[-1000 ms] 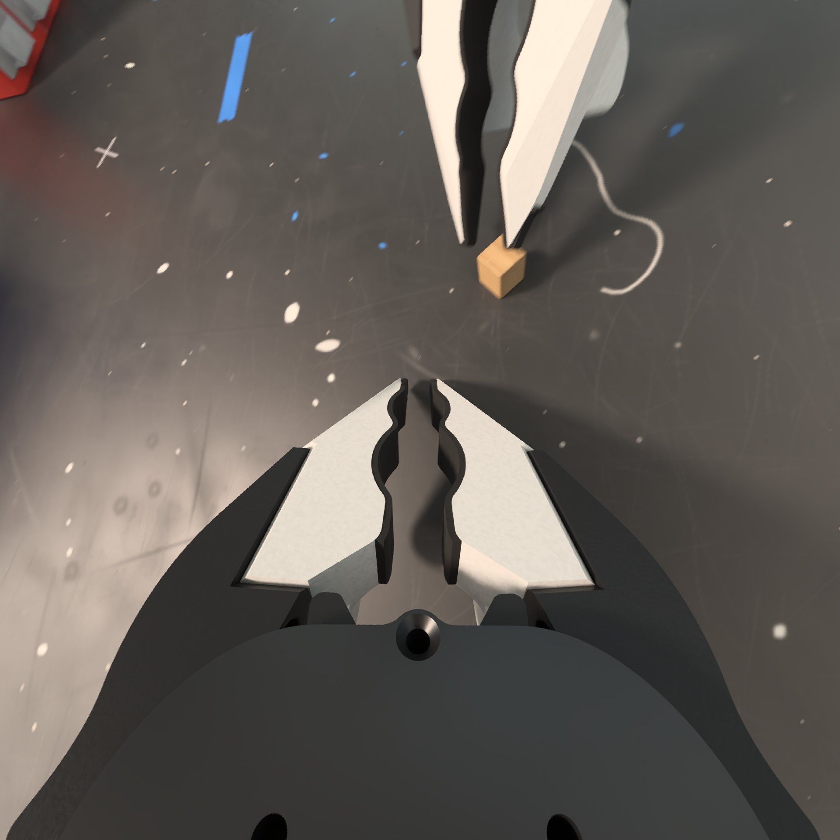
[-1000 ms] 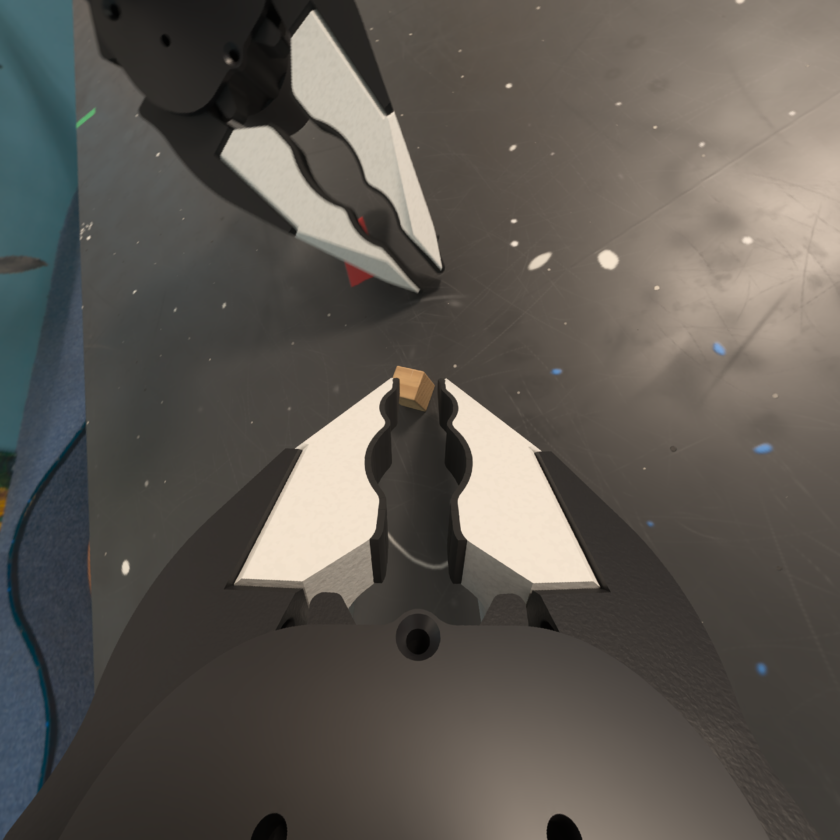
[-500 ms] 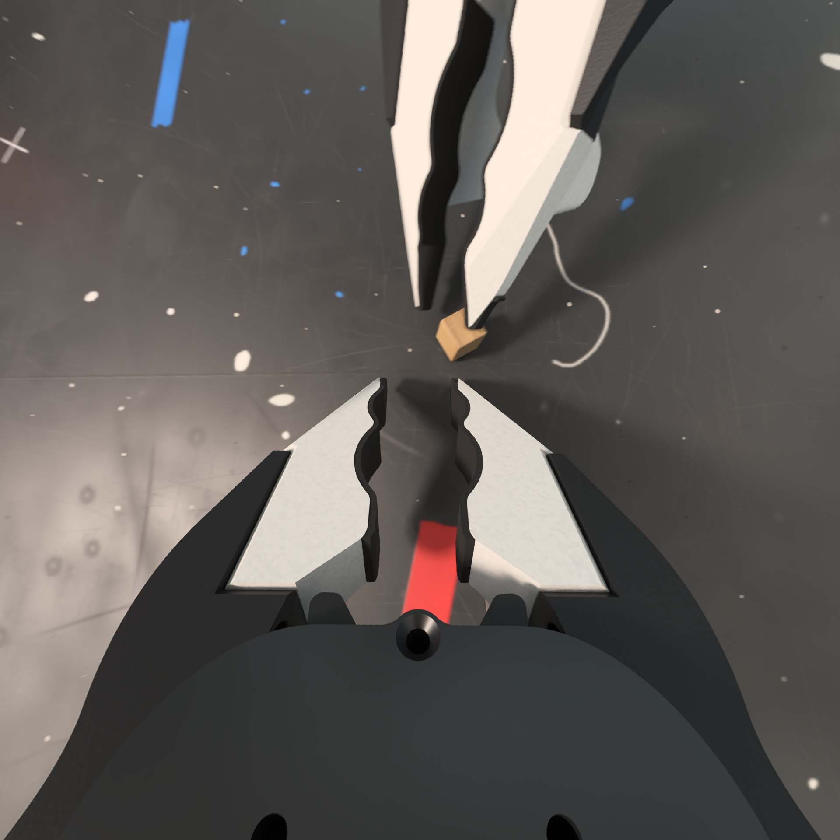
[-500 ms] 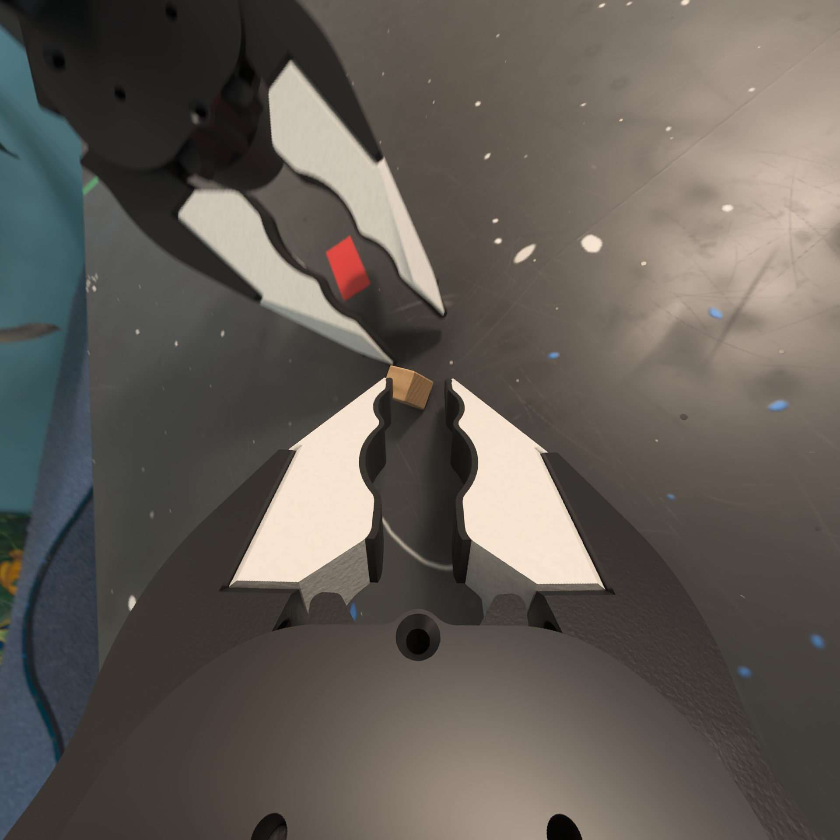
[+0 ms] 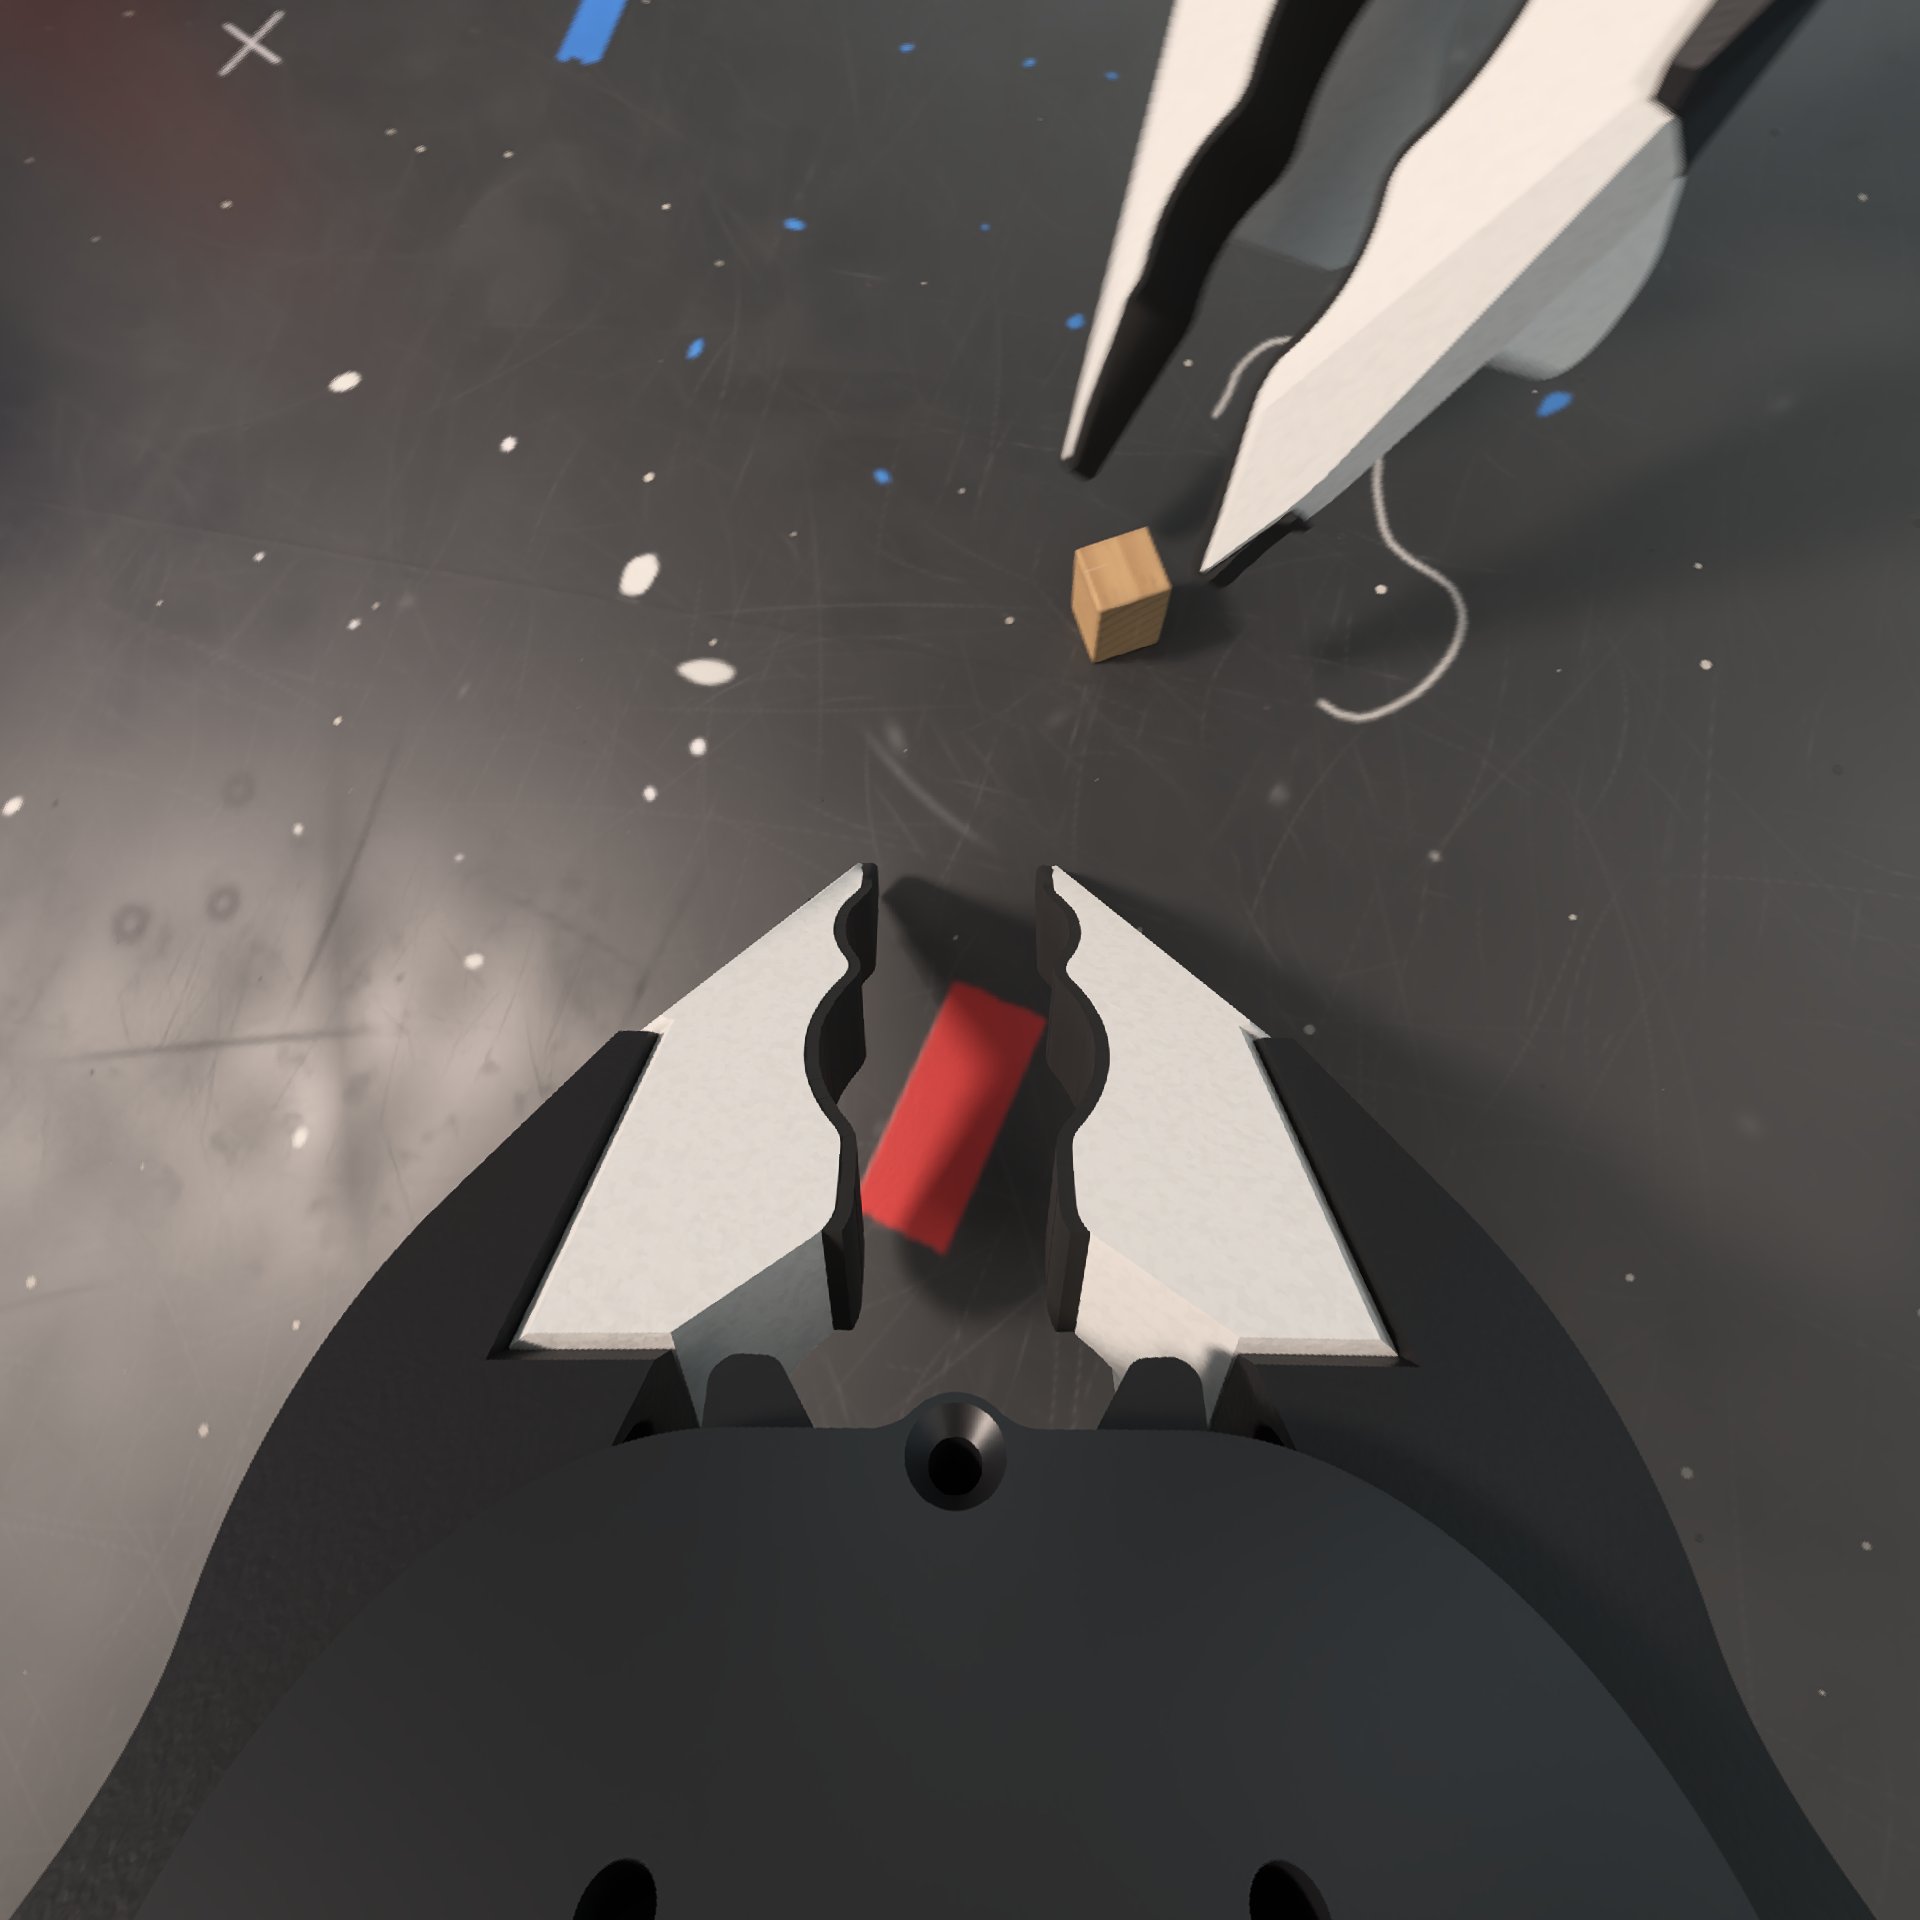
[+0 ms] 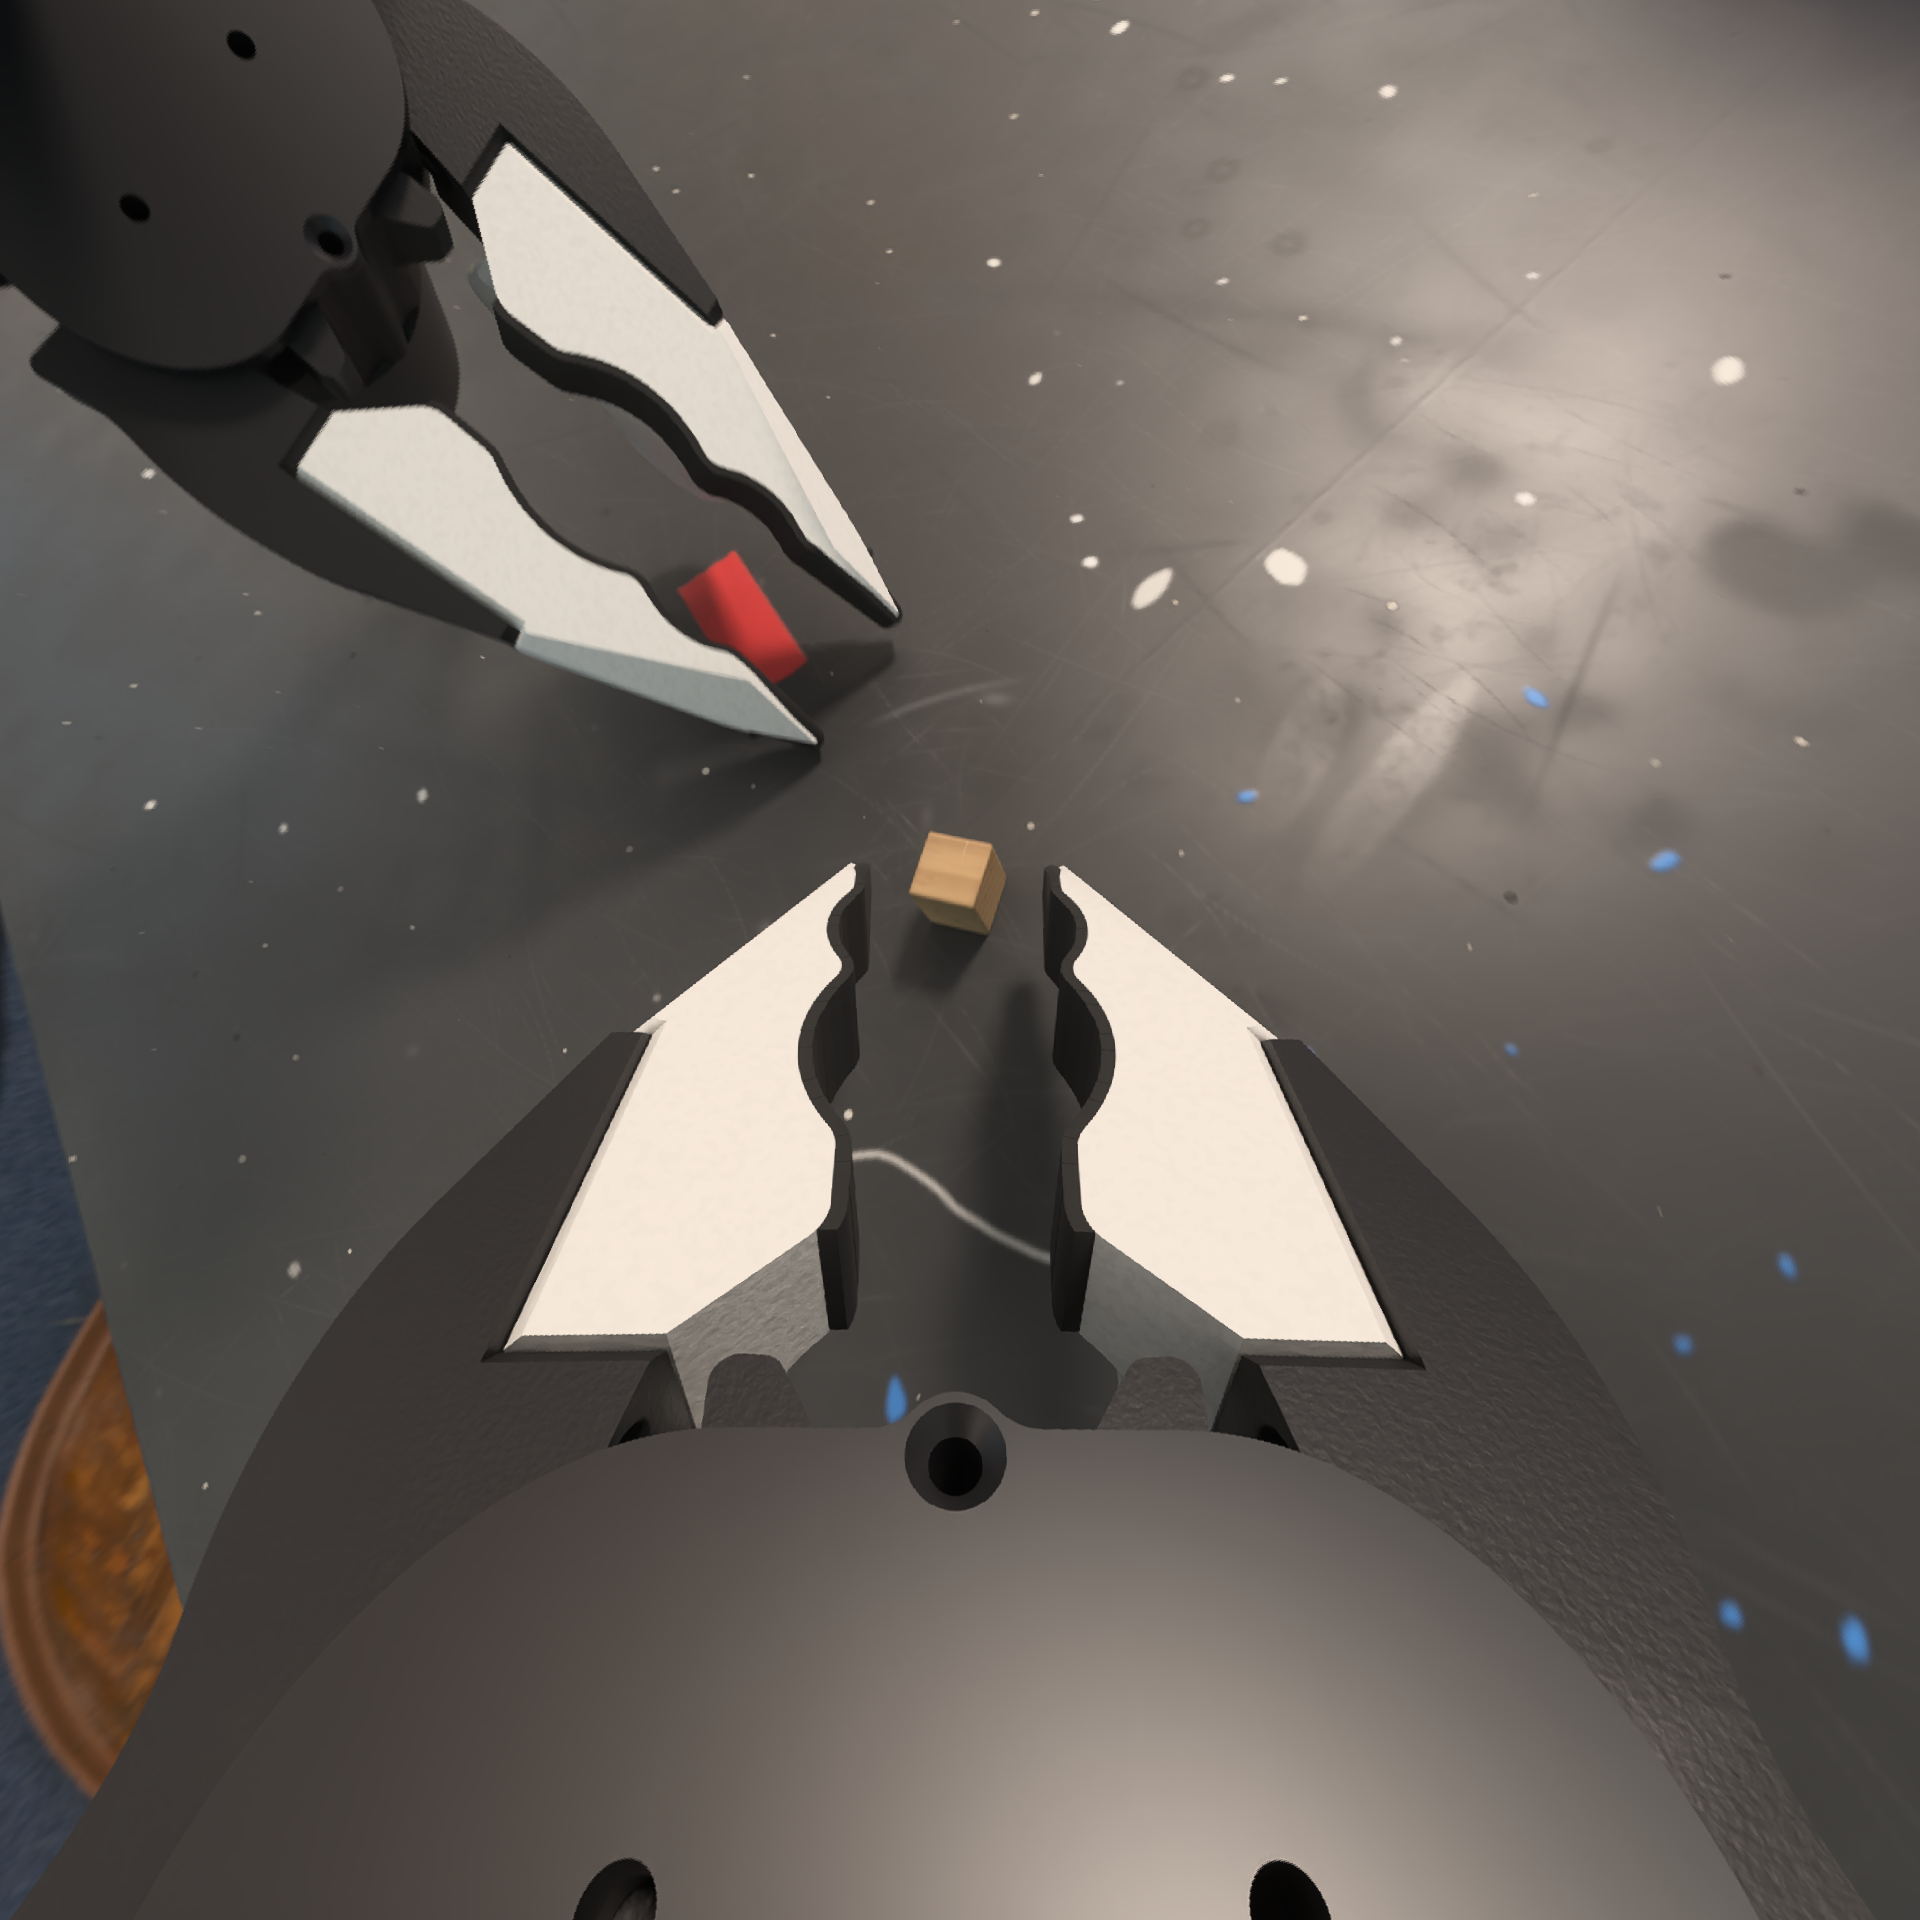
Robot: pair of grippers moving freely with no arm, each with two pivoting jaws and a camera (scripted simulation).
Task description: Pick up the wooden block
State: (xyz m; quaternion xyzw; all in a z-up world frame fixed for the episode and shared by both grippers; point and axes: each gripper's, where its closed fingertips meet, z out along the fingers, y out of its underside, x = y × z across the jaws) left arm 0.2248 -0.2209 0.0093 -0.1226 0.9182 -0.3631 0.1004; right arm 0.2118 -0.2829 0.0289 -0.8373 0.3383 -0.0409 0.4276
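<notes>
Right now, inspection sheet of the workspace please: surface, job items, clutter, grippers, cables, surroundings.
Surface: dark table, scratched, speckled with white and blue paint.
Job's things: wooden block resting on the table just ahead of the right gripper, not gripped.
Clutter: red block on the table between the left gripper's jaws; blue tape strip.
Grippers: left gripper open, holds nothing; right open.
Cables: white string curled behind the wooden block.
Surroundings: brown round object off the table edge.

The dark grey worktop [image 5: 416, 727] was scratched and flecked with white and blue paint spots, glare washing over it. A blue tape strip [image 5: 589, 23] lay far off.
</notes>
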